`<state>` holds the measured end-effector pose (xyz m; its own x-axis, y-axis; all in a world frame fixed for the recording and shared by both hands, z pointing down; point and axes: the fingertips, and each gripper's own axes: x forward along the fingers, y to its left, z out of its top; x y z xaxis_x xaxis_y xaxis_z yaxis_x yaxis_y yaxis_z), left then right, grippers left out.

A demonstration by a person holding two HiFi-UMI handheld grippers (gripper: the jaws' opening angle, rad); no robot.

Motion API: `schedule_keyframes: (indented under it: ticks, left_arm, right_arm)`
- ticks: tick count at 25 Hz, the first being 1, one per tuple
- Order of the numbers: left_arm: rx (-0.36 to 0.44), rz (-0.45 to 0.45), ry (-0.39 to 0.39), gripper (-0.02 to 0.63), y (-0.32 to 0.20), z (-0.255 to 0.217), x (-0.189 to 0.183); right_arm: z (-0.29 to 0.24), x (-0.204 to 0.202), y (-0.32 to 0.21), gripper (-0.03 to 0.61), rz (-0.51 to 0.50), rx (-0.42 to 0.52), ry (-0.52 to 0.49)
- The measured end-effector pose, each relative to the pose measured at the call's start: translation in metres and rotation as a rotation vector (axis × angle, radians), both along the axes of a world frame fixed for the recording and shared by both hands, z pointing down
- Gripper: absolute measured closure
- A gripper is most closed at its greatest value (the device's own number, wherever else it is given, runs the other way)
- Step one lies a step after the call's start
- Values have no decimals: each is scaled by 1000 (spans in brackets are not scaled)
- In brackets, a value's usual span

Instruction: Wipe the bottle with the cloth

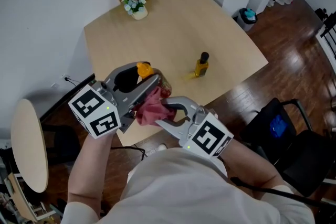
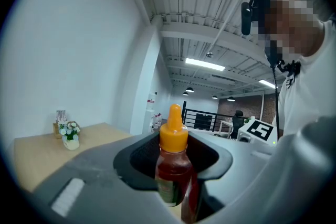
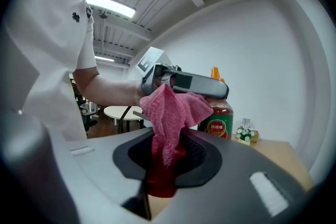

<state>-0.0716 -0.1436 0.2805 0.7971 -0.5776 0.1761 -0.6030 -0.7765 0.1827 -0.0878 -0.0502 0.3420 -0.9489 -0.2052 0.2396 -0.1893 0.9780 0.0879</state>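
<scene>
left gripper view: left gripper (image 2: 177, 194) clamps the bottle (image 2: 172, 165); right gripper (image 3: 161, 186) pinches the cloth (image 3: 169, 113) against it

Nothing can be read as a word or number. Right of centre in the right gripper view, the bottle (image 3: 222, 110) carries a red and green label (image 3: 216, 126) whose pale characters are too small to make out. In the head view's lower half, the left cube (image 1: 97, 111) and the right cube (image 1: 210, 139) bear only black-and-white square markers, no letters.
</scene>
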Motion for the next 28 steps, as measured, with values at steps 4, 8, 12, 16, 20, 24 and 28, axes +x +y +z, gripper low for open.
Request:
schedule_keyframes:
  ticks: [4,8,12,16,20,24,28]
  left_arm:
    - [9,-4,12,454,6,-6,-1]
    - [15,-12,13,454,6,-9,-3]
    - [17,-27,20,454,6,-10,-5]
    - [17,-27,24,453,5,-16,-12]
    - [21,-12,-2,453,8,-17,-14]
    - [13,15,-21,453,13,-12,-10]
    - [7,59,-29,453,21,-8,-1]
  right_arm:
    - [36,-4,-11,491,20,-60,12]
    - [83,5,-20,491,38,-131,67]
    - [114,21,-21,491,42,-168,122]
    - [127,44,-35,491,91,-194,157]
    - [107,71,-67,491,185,-170,130]
    - [48,77,-93,491,229,-89,36]
    - [-16,63,-94,491,190,-1,-48]
